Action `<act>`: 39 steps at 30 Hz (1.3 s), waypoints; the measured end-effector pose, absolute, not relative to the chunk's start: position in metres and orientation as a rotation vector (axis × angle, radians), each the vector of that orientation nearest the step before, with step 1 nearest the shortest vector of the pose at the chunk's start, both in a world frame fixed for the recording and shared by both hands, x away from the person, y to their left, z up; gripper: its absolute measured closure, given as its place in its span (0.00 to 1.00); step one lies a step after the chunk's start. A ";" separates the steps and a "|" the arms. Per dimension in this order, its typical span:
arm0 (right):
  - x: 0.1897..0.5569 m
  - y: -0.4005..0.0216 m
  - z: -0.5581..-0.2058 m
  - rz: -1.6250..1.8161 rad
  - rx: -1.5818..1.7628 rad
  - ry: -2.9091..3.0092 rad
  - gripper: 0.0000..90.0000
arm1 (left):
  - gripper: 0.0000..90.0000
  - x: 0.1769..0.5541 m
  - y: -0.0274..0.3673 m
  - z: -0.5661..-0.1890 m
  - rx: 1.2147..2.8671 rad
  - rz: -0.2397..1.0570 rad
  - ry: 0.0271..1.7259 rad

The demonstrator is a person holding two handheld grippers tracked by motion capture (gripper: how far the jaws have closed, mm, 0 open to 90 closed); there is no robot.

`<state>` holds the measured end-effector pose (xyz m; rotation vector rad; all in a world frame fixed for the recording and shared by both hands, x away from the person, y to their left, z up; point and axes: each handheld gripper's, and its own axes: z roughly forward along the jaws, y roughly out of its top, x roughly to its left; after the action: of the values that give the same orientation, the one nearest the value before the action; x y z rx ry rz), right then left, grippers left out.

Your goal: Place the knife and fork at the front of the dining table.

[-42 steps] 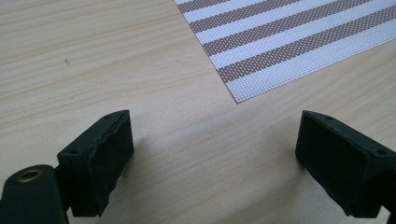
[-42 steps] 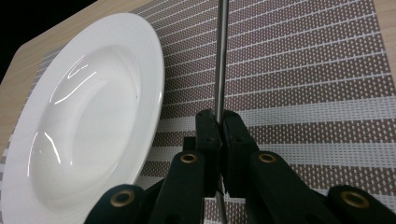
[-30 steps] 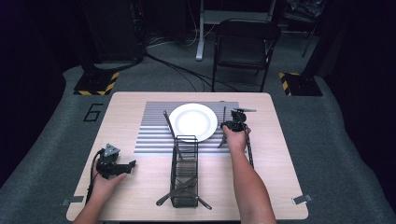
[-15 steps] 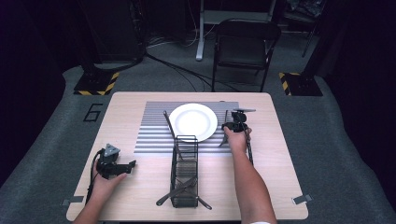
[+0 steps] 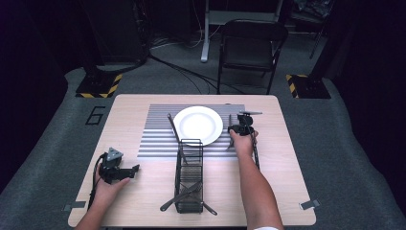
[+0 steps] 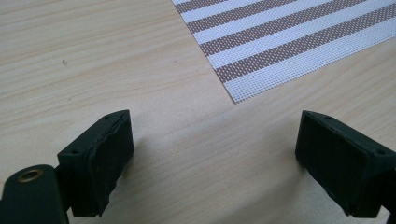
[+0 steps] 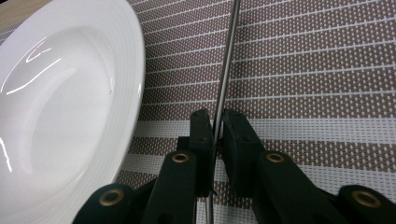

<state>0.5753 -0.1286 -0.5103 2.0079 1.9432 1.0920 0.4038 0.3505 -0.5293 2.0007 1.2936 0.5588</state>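
My right gripper [image 7: 215, 140] is low over the striped placemat [image 7: 303, 70], just right of the white plate [image 7: 60, 116]. Its jaws are shut on the thin handle of a metal utensil [image 7: 226, 70], which runs away from the jaws across the mat. From above, the right gripper [image 5: 241, 129] sits beside the plate [image 5: 197, 124], with the utensil [image 5: 229, 122] lying along the plate's right side. My left gripper [image 5: 131, 168] rests at the table's front left, open with nothing between the jaws. The left gripper [image 6: 212, 158] faces bare wood and a corner of the placemat [image 6: 289, 42].
A black wire caddy [image 5: 189, 175] stands upright in front of the plate, with cutlery [image 5: 179, 196] lying at its base. Another utensil [image 5: 171, 125] lies left of the plate and one more [image 5: 250, 113] beyond my right gripper. A folding chair [image 5: 251, 45] stands behind the table.
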 end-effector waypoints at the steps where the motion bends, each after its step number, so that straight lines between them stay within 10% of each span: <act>1: 0.575 -0.129 -0.510 1.092 2.008 1.943 0.91 | 0.13 0.404 0.350 -0.529 2.001 0.559 1.294; 39: 0.524 -0.138 -0.468 1.077 1.709 2.045 0.68 | 0.16 0.402 0.349 -0.529 2.002 0.554 1.284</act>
<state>0.5242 -0.1384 -0.4681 1.7093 2.0449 1.0766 0.4020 0.3491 -0.5289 2.0015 1.2842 0.5543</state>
